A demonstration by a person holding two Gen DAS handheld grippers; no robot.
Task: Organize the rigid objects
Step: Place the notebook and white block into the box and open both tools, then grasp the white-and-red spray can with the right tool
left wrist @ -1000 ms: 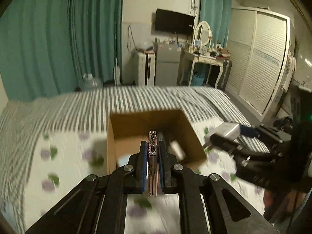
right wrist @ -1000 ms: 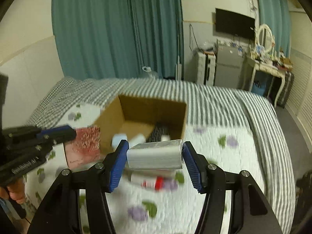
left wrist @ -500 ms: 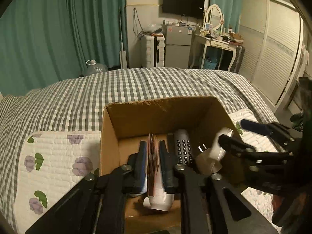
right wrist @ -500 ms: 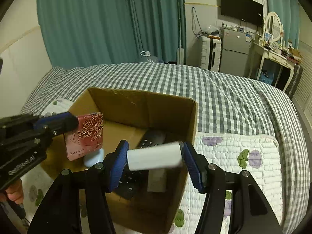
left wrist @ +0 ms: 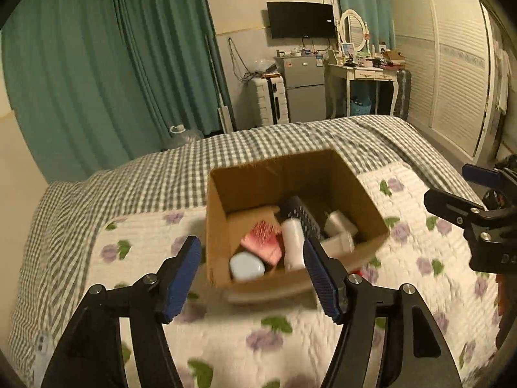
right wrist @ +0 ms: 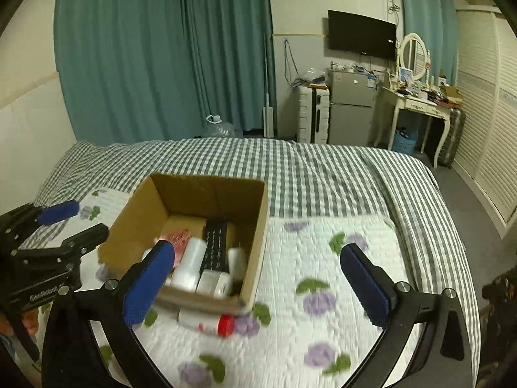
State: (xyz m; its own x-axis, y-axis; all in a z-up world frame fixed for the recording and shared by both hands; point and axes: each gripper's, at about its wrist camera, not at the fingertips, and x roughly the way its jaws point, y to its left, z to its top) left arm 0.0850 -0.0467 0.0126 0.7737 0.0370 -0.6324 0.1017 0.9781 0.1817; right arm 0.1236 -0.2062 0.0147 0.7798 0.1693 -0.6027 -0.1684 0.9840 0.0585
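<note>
An open cardboard box [left wrist: 219, 213] [right wrist: 255, 223] stands on the bed's floral quilt. Inside lie a pink patterned box [left wrist: 263, 242] [right wrist: 176, 237], a black remote [left wrist: 303, 216] [right wrist: 216, 242], a white bottle [left wrist: 293, 242] [right wrist: 190, 263], a pale blue object [left wrist: 247, 266] and white blocks [left wrist: 339, 224] [right wrist: 215, 283]. My left gripper [left wrist: 252, 278] is open and empty, just in front of the box. My right gripper [right wrist: 255, 287] is open and empty, over the box's near right corner. A white bottle with a red cap [right wrist: 210, 321] lies on the quilt in front of the box.
The quilt [right wrist: 323, 323] lies over a grey checked bedspread [right wrist: 307, 168]. The right gripper shows at the right edge of the left wrist view [left wrist: 478, 213]; the left gripper shows at the left of the right wrist view [right wrist: 48, 242]. Curtains, fridge and dresser stand beyond the bed.
Both grippers have opened and pulled back from the box. The pink box and the white block they held now lie inside the cardboard box.
</note>
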